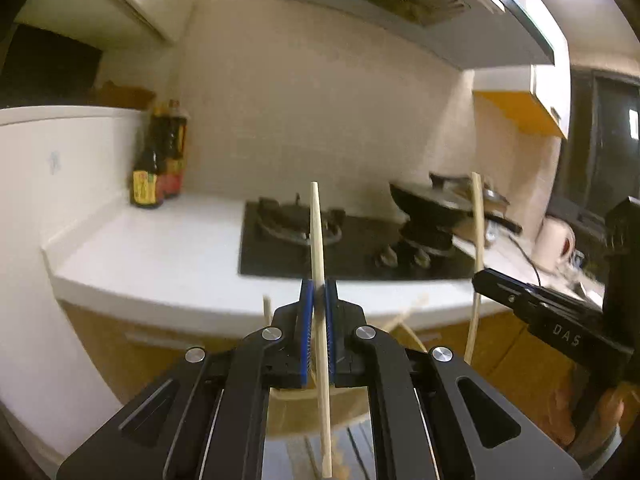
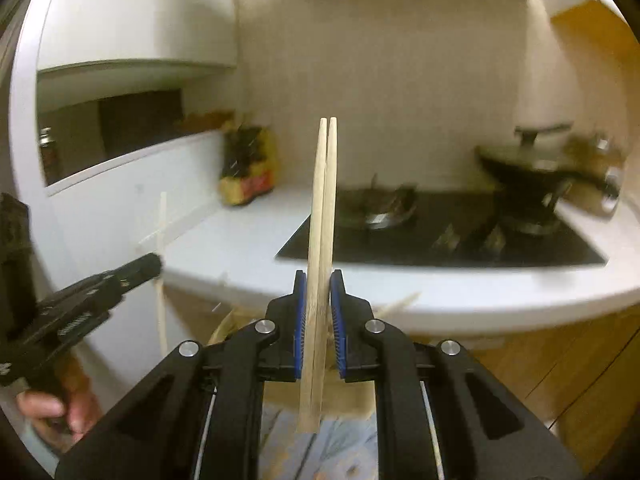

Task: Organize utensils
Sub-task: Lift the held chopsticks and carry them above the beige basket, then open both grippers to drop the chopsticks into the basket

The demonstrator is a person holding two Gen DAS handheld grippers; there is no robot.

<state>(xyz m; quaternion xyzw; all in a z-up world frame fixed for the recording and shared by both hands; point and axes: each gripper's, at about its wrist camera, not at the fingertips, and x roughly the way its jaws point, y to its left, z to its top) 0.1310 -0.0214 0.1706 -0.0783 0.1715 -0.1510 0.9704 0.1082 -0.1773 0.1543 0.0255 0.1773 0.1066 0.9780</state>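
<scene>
My left gripper (image 1: pixel 319 292) is shut on a single pale wooden chopstick (image 1: pixel 317 232), which stands nearly upright between the blue pads. My right gripper (image 2: pixel 318 280) is shut on a pair of chopsticks (image 2: pixel 325 184), held side by side and upright. Each gripper also appears in the other's view. The right gripper (image 1: pixel 482 276) comes in from the right with its chopsticks (image 1: pixel 477 216). The left gripper (image 2: pixel 154 264) comes in from the left with its chopstick (image 2: pixel 162 216). Both are raised in front of the counter edge.
A white counter (image 1: pixel 160 256) carries a black gas hob (image 1: pixel 360 248), a dark wok (image 1: pixel 432 200) and sauce bottles (image 1: pixel 160 168). More chopstick ends (image 1: pixel 404 314) stick up from a tan object (image 2: pixel 348 400) below the fingers. A range hood (image 1: pixel 420 4) hangs overhead.
</scene>
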